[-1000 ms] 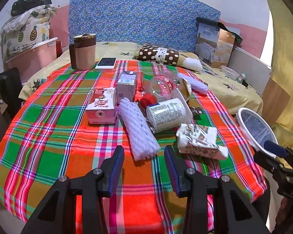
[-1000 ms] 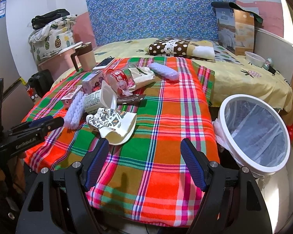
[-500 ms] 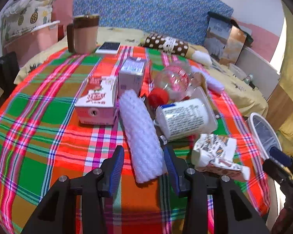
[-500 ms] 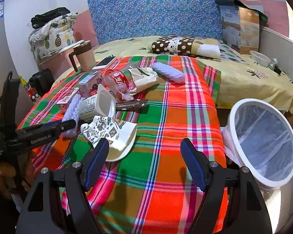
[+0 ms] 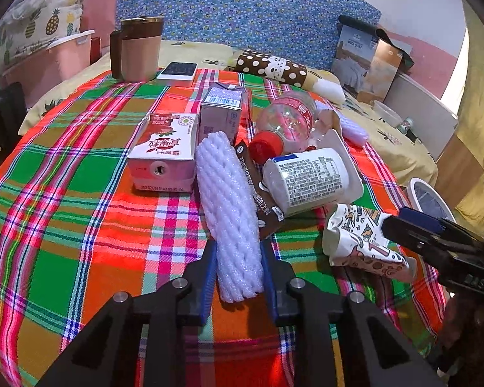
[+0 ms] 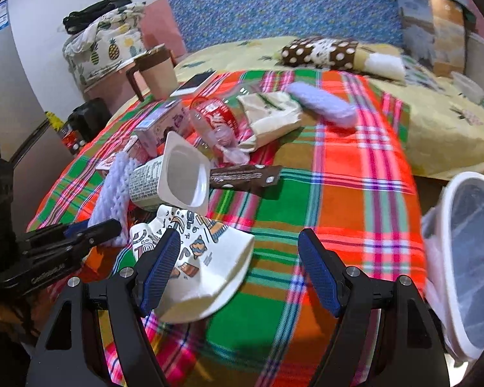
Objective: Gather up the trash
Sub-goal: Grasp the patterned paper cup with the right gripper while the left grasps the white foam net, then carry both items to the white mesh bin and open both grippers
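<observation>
The left hand-held gripper (image 5: 237, 275) has just been closing and is seen clamped on the near end of a foam sleeve (image 5: 229, 213), whose long axis runs straight ahead across the surface (image 5: 64, 193); the right hand-held gripper (image 6: 238, 274) is spread wide beside a paper cup (image 6: 206, 267).

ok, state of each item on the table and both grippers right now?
Left gripper: jaws just closing, pads against the white foam net.
Right gripper: open, over the crushed paper cup.
Yogurt cup: on its side, empty.
Plastic bottle: lying down, red cap on.
Pink carton: lying flat.
Mug: upright, lid on.
Trash bin: open, lined with a bag.
</observation>
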The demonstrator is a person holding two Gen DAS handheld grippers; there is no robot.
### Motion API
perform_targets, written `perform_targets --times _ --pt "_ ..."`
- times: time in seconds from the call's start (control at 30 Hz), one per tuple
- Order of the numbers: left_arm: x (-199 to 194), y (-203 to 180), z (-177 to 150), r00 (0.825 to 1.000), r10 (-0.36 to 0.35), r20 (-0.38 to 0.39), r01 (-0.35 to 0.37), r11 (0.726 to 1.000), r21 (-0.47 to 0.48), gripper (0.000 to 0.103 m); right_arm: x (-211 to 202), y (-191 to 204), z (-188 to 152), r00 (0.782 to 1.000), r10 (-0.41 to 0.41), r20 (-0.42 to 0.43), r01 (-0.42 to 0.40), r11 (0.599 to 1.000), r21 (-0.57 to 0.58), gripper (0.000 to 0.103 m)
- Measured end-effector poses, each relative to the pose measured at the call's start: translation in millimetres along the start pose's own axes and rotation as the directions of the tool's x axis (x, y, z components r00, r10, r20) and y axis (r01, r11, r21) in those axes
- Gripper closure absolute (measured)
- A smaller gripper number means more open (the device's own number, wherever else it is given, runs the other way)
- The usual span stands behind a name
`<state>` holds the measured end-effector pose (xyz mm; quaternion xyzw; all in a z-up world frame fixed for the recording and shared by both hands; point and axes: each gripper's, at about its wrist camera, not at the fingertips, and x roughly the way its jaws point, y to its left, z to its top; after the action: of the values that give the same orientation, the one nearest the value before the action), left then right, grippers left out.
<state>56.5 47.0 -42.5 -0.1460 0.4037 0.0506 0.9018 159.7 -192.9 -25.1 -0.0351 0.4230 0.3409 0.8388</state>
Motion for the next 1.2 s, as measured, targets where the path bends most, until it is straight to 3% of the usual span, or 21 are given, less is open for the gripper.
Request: perform_targets --times 0.13,0.2,0.4,0.67,1.2 --pt "-0.9 0.8 -0.5 1.000 -0.007 0.000 0.007 1.000 0.002 0.077 6.2 6.0 -1.5 0.998 0.039 -0.041 -0.040 0.999 -0.028 0.045" --pt "-1.4 0.5 -1.0 1.000 -0.007 0.002 0.007 1.000 0.003 0.077 5.5 10.2 -4.5 0.997 0.047 -0.055 -0.049 0.998 -0.041 0.060" --pt "-7.3 -1.6 -2.6 1.000 -0.003 0.017 0.003 1.000 0.006 0.078 -3.3 14.8 -9.3 0.998 0.038 -0.052 -0.041 0.998 -0.054 0.083" --pt "-25.4 -8.4 -6.9 0.999 -0.004 0.046 0.003 1.000 0.018 0.079 -13.7 19.7 -10.2 1.000 0.025 -0.006 -0.025 0.996 -0.083 0.091" --pt "-49.1 -53.5 -4.1 0.994 -0.064 0.085 0.054 0.992 0.112 0.079 -47.8 3.8 -17.9 0.994 -0.024 0.103 0.025 1.000 -0.010 0.092"
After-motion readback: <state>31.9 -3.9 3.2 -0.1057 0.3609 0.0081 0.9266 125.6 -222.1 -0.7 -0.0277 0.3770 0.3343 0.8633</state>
